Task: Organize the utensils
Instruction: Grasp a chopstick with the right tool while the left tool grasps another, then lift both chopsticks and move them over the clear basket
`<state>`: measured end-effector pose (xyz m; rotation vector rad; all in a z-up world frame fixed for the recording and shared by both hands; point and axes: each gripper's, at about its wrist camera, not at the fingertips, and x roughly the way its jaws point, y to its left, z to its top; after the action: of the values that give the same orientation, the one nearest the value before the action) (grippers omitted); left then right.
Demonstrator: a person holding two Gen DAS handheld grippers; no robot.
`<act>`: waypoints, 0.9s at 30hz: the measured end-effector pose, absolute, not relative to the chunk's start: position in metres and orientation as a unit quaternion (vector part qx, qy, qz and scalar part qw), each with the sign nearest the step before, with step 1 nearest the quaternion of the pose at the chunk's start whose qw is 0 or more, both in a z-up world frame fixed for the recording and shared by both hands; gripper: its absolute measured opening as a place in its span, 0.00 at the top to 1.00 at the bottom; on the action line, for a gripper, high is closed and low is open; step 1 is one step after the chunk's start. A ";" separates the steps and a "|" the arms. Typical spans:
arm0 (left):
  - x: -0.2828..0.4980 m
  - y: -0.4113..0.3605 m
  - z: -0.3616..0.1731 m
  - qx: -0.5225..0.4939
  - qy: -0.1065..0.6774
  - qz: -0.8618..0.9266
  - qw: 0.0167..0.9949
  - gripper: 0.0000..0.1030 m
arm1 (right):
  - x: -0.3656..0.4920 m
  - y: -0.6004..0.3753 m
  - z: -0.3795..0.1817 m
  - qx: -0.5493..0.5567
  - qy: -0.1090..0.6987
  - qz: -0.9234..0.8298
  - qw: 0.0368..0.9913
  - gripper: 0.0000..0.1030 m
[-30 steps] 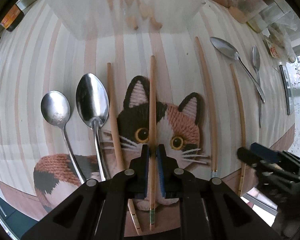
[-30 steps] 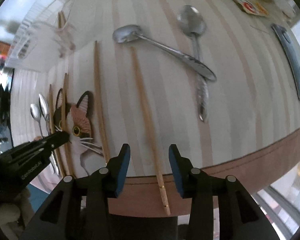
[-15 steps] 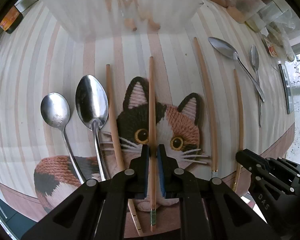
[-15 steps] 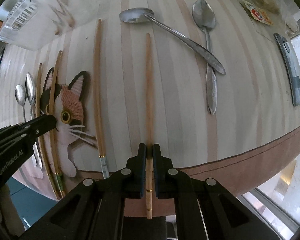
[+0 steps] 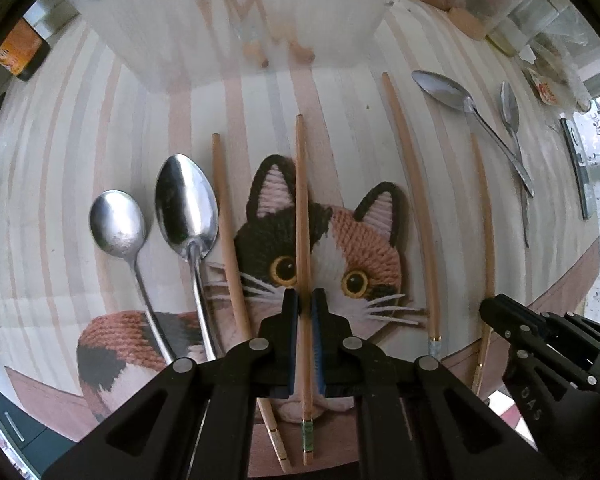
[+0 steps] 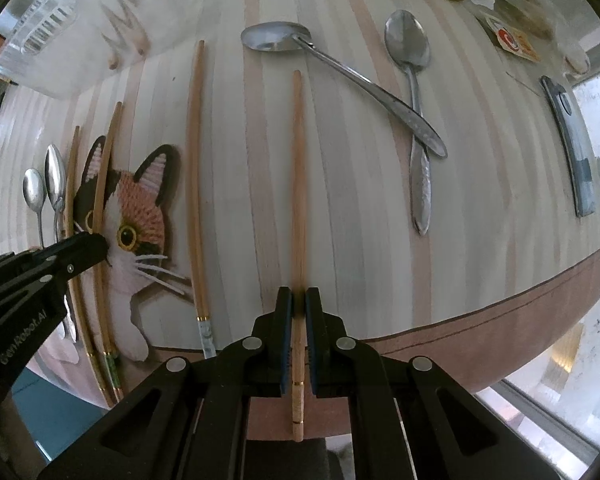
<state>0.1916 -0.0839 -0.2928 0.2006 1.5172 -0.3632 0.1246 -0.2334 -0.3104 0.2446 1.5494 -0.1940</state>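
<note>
While both hands point straight down at the striped counter (image 6: 480, 200), each claw has its jaws pinched on a wooden chopstick. The left claw (image 5: 305, 312) clamps the chopstick (image 5: 302, 208) that lies across the cat patch (image 5: 340, 248), its thin end running away ahead of the pads. Just left of this claw lie another chopstick (image 5: 226, 232) and two spoons (image 5: 186, 208), side by side. To its right lies a third chopstick (image 5: 414, 200).

The right claw (image 6: 299, 312) is closed on the chopstick with gold bands (image 6: 298, 184), which lies flat on the counter and sticks out behind the jaws past the counter's edge. Ahead and to the right of this claw, two crossed spoons (image 6: 414, 120) rest touching. A clear plastic bin (image 5: 228, 20) stands ahead of the left claw.
</note>
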 end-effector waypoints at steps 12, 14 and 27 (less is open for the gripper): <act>0.195 -0.075 -0.152 0.077 0.580 -0.195 0.788 0.96 | 0.121 -0.245 -0.227 0.147 0.635 -0.062 0.755 0.94; 0.202 -0.071 -0.128 0.059 0.568 -0.198 0.797 0.96 | 0.128 -0.249 -0.202 0.155 0.616 -0.053 0.770 0.94; 0.347 -0.040 -0.076 -0.083 0.581 -0.178 0.790 0.96 | 0.262 -0.235 -0.108 0.198 0.540 0.052 0.817 0.94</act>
<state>0.3473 -0.0397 -0.0760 -0.1779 1.2518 -0.3842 0.2625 -0.2352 -0.1085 0.4215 1.1505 0.1116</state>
